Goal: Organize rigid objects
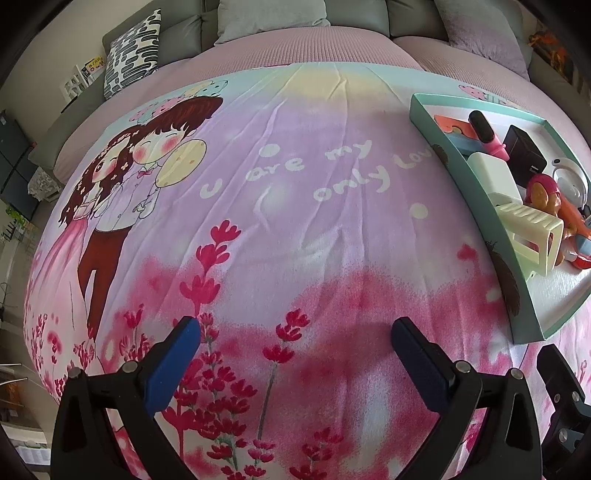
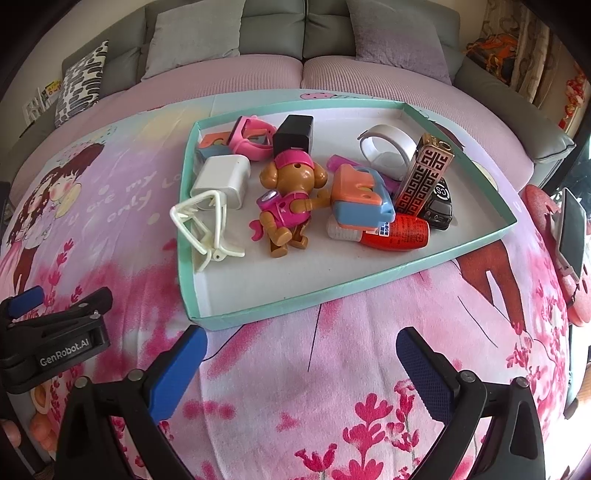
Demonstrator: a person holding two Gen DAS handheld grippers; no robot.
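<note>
Both grippers wide open, empty: left gripper (image 1: 295, 354) over bare blanket (image 1: 280, 206); right gripper (image 2: 301, 365) at 6 o'clock of teal tray (image 2: 255, 314). Tray holds the pile: one dog figure (image 2: 291, 199), one white charger (image 2: 223, 179), one black cube (image 2: 293, 134), one red bottle (image 2: 397, 232). Risk: items overlap, so a grasp may drag neighbours; the shallow rim could let them spill.

Black tongs (image 2: 301, 369) — blue pads (image 2: 177, 373), silver screws.

printed bedsheet (image 1: 295, 221), grey sofa (image 2: 273, 33), patterned cushion (image 1: 133, 51).
</note>
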